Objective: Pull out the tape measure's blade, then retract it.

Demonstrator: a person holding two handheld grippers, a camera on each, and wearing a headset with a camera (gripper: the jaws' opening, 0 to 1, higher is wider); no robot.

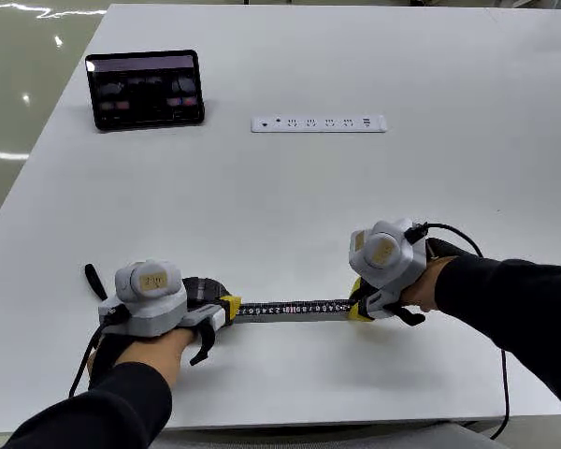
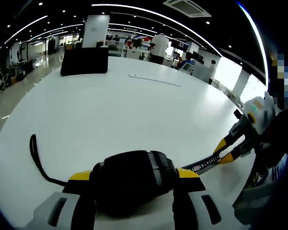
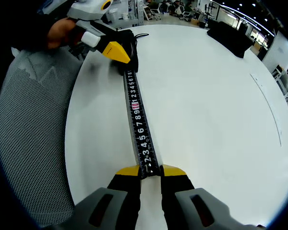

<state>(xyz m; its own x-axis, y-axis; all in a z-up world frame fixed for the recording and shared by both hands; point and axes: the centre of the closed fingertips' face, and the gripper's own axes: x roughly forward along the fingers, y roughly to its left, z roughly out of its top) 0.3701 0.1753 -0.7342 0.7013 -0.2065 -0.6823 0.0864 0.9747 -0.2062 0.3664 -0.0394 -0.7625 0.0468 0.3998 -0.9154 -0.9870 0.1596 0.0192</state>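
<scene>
Two grippers hold the tape: the left gripper (image 1: pixel 220 307) clamps the case (image 2: pixel 134 179) at 7 o'clock on the bench (image 1: pixel 374 187), and the right gripper (image 3: pixel 150 171) pinches the blade (image 3: pixel 137 115) tip at 5 o'clock. The blade lies stretched between them.

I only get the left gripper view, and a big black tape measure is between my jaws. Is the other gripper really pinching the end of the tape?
Observer: Yes. In its own view the right gripper is shut on the tip of the blade.
Operator: Is the tape twisted?
Observer: No. It lies flat and straight on the table, numbers facing up, from the tape measure case to that gripper.
Operator: What is the dark thing far away?
Observer: A tablet, propped up with its screen lit.
</scene>
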